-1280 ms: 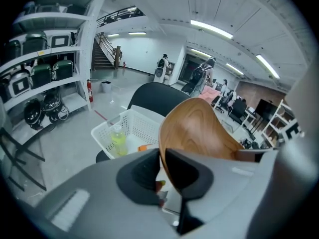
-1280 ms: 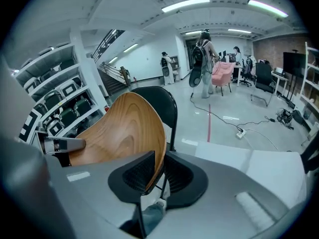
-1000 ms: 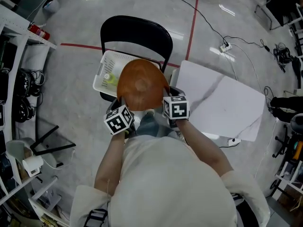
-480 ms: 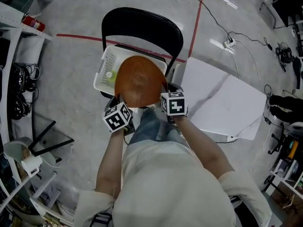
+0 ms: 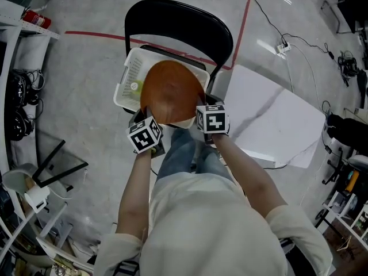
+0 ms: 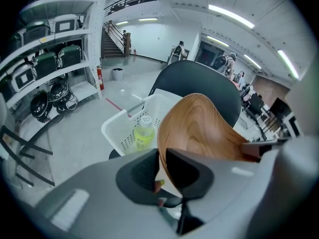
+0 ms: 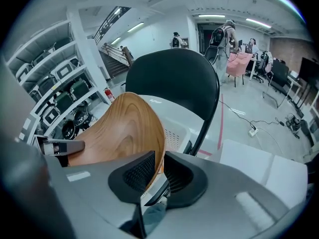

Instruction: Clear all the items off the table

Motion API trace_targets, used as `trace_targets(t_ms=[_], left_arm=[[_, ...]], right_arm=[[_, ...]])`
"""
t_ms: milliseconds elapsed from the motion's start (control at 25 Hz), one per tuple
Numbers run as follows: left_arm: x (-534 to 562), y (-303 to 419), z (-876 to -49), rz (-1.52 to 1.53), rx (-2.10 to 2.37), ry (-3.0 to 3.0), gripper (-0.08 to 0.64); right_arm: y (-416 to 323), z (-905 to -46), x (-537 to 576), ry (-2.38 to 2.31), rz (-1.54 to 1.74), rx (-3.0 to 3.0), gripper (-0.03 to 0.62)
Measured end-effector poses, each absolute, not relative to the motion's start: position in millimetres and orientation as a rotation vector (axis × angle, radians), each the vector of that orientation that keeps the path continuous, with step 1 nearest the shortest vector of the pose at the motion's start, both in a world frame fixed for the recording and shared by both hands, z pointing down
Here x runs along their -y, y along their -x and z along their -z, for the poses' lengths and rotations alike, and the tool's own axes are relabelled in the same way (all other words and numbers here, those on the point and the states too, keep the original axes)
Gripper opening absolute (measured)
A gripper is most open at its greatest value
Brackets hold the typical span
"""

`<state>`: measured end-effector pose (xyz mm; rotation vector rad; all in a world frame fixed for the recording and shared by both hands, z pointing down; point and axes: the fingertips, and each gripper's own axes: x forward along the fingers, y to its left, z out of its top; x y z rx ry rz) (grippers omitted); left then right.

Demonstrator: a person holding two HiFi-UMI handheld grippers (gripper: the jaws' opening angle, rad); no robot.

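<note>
A round wooden bowl point(image 5: 172, 94) hangs tilted over a white basket point(image 5: 131, 73) that sits on a black chair point(image 5: 178, 25). My left gripper point(image 5: 145, 117) grips the bowl's near-left rim; its jaws are opening slightly, with the rim point(image 6: 199, 128) still pinched between the pads. My right gripper point(image 5: 202, 110) is shut on the near-right rim of the bowl point(image 7: 119, 128). A bottle of yellow-green drink point(image 6: 144, 133) lies in the basket point(image 6: 124, 126), partly under the bowl. In the gripper views the left gripper point(image 6: 160, 169) and right gripper point(image 7: 160, 176) each straddle the thin rim.
A white table point(image 5: 270, 119) stands to the right of the chair. Metal shelves point(image 5: 17, 68) with gear line the left side. A cable and power strip point(image 5: 282, 48) lie on the floor at the far right. Red tape point(image 5: 92, 34) crosses the floor behind the chair.
The bowl and both grippers have moved a little farther over the basket, toward the chair's back. Both grippers still hold the rim.
</note>
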<state>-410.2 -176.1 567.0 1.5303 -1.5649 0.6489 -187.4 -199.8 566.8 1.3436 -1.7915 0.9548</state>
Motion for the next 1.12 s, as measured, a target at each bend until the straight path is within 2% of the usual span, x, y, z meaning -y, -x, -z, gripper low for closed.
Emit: trace_targets(t_ms=[280, 360, 400, 520, 560, 600, 1120], left_arm=[[179.2, 416.3, -580.6, -0.716, 1.540, -1.542, 0.072], [178.3, 414.8, -582.4, -0.719, 1.508, -1.561, 0.145], [178.7, 414.4, -581.9, -0.716, 1.502, -1.569, 0.172], [181.9, 413.0, -579.5, -0.721, 1.510, -1.591, 0.172], [183.0, 412.3, -579.0, -0.721, 1.509, -1.596, 0.170], [184.2, 411.7, -578.2, -0.717, 1.507, -1.600, 0.170], [187.2, 405.1, -559.3, -0.710, 1.507, -1.658, 0.099]], right_arm=[[197.6, -575.0, 209.0, -1.327, -0.954, 1.811, 0.060], [203.7, -573.3, 212.6, -1.326, -0.949, 1.835, 0.070], [207.4, -572.4, 214.2, -1.323, -0.954, 1.848, 0.081], [216.1, -571.4, 217.4, -1.311, -0.964, 1.870, 0.160], [217.3, -570.4, 218.6, -1.314, -0.939, 1.871, 0.078], [218.3, -569.2, 219.6, -1.314, -0.904, 1.872, 0.038], [216.8, -558.1, 210.3, -1.313, -0.866, 1.880, 0.035]])
